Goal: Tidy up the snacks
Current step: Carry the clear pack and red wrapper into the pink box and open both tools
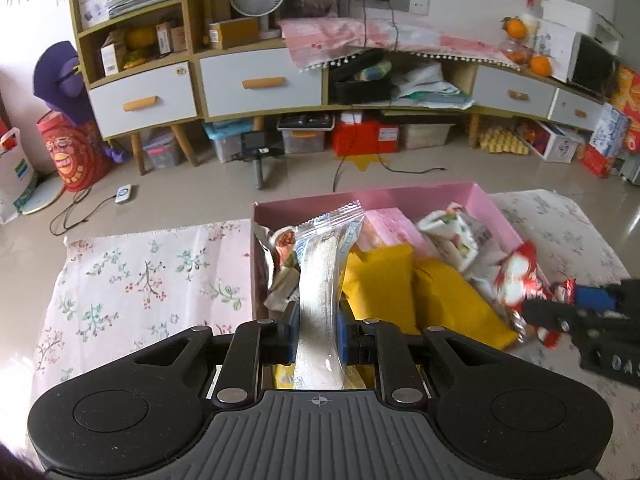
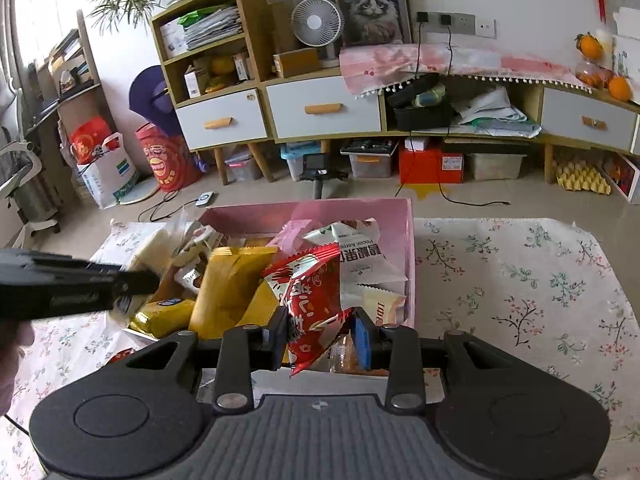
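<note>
A pink box [image 1: 376, 200] full of snack packets sits on a floral tablecloth [image 1: 140, 280]; it also shows in the right wrist view [image 2: 408, 248]. My left gripper [image 1: 318, 334] is shut on a clear, white and blue snack packet [image 1: 324, 272] held upright over the box's near left part. My right gripper [image 2: 322, 338] is shut on a red and white snack packet [image 2: 312, 300] above the box's near right part; this gripper [image 1: 560, 312] and packet [image 1: 516, 276] also show at the right of the left wrist view. Yellow packets [image 1: 380, 280] lie in the box.
A white packet with dark print [image 2: 360, 256] lies at the box's far right. The floral cloth [image 2: 520, 300] stretches to the right of the box. Beyond the table are a tiled floor with cables, a small tripod [image 1: 258, 156] and a low cabinet [image 1: 260, 80].
</note>
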Demonstrator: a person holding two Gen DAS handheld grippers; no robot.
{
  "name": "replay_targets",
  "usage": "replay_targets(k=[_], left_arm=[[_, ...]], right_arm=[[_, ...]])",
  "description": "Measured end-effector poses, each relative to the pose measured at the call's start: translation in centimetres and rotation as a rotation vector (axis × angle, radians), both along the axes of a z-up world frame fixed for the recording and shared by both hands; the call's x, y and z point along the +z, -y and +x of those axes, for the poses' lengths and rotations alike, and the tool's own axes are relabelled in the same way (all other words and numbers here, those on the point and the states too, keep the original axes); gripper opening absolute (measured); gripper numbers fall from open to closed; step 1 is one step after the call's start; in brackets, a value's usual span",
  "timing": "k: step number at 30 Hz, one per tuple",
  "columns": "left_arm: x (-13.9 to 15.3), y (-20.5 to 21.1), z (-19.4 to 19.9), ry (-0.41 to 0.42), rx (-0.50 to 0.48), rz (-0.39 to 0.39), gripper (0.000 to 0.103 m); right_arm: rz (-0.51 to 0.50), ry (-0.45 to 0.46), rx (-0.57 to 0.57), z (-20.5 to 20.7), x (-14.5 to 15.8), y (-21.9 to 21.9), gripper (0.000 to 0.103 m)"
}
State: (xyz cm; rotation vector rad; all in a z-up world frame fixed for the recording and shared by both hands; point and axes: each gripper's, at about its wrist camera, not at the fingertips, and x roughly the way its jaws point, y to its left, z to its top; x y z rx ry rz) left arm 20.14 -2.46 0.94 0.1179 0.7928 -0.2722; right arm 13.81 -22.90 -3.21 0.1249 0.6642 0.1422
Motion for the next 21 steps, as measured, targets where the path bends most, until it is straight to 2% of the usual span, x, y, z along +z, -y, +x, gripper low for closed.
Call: replay_targets(k=[4, 7, 8, 10, 12, 16, 21], left_arm=[[-0.7, 0.4, 0.9, 0.01, 0.0, 0.011, 0.017], [-0.9, 0.1, 1.3, 0.017, 0.011, -0.011, 0.025], [-0.9, 0.0, 1.1, 0.02, 0.008, -0.029, 0.028], [-0.7, -0.2, 0.9, 0.035, -0.001, -0.042, 0.036], [-0.4, -0.2, 0.4, 0.049, -0.016, -0.033, 0.054], [0.3, -0.4, -0.9, 0.067, -0.036, -0.024, 0.064], [1.1, -1.2, -2.8, 0.069, -0.045, -0.008, 0.083]], right_arm=[[0.003, -0.002, -0.01, 0.3, -0.6, 0.2, 0.015], [0.017, 0.004, -0.02, 0.4, -0.7, 0.3, 0.021], [0.011, 0.003, -0.018, 0.4, -0.6, 0.2, 0.025], [0.0, 0.017, -0.01, 0.1, -0.3, 0.1, 0.042], [-0.006, 0.025, -0.007, -0.1, -0.1, 0.0, 0.049], [-0.001, 0.024, -0.014, -0.2, 0.4, 0.1, 0.059], [-0.027, 0.015, -0.004, -1.0, 1.0, -0.4, 0.068]])
